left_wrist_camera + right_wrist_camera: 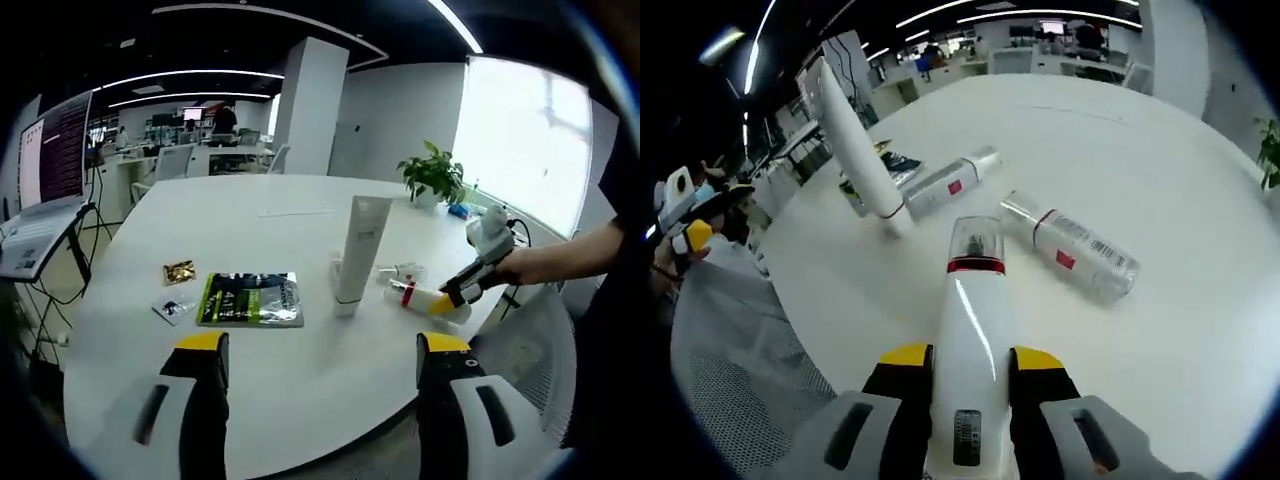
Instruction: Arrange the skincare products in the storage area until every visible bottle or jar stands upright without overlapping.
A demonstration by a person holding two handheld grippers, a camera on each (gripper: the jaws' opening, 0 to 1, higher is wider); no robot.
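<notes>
In the right gripper view, the right gripper [962, 372] is pinching a white spray bottle [970, 330] between its yellow-tipped jaws, the jaws pressing against both flanks of the body, and the bottle is pointing away from the camera with its clear cap and red collar at the far end, lying low over the white round table [1200, 330]. Just beyond the cap, two clear bottles are lying on their sides: one with a red mark and a barcode [1070, 245] is resting to the right, and another clear bottle [952, 184] is lying further back on the left, close to the foot of a tall white tube [855, 140] that is standing on its cap. In the left gripper view, the left gripper [322, 355] is hovering over the near edge of the table with its jaws spread wide and nothing between them. Past it, a green and black packet [250, 299] is lying flat, with a small clear sachet [175, 307] and a gold sachet [179, 271] just to its left. The tall white tube [359, 250] is standing near the table's middle, and to its right the right gripper [458, 292] is gripping the spray bottle [428, 298] low over the tabletop. A potted plant [433, 175] is sitting at the far edge, and a laptop [45, 190] is resting on a stand off to the left.
</notes>
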